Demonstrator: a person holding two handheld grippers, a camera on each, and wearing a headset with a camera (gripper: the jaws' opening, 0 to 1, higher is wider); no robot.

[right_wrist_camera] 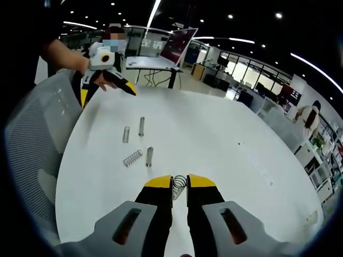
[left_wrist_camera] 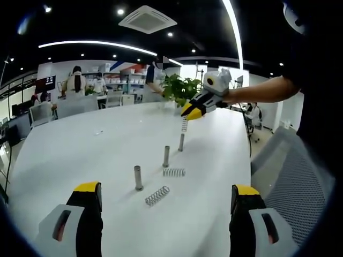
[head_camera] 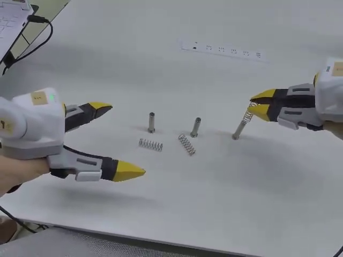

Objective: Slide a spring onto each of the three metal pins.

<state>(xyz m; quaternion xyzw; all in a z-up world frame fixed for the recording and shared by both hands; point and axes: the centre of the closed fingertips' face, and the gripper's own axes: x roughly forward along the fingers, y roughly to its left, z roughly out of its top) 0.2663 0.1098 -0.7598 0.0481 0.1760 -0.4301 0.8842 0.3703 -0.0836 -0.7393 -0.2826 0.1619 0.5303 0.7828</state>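
The white surface [head_camera: 268,203] spreads under both claws, and a power strip [head_camera: 222,50] lies on it well beyond them. The left claw [head_camera: 117,139] hovers with its jaws spread wide and nothing between them. The right claw [head_camera: 260,105] is pinched on a spring [head_camera: 247,115] that hangs from its tips.

Standing in a row between the claws are three pins:
- The near metal pin [head_camera: 238,129] is just below the right claw's tips.
- The middle metal pin [head_camera: 196,127] is farther toward the left claw.
- The far metal pin [head_camera: 151,122] is closest to the left claw.

The held spring's lower end meets the top of the near metal pin. Whether it is threaded on I cannot tell.

The first loose spring [head_camera: 187,144] lies flat just beside the middle metal pin. The second loose spring [head_camera: 150,144] lies just beside the far metal pin, on the left claw's side of the row.
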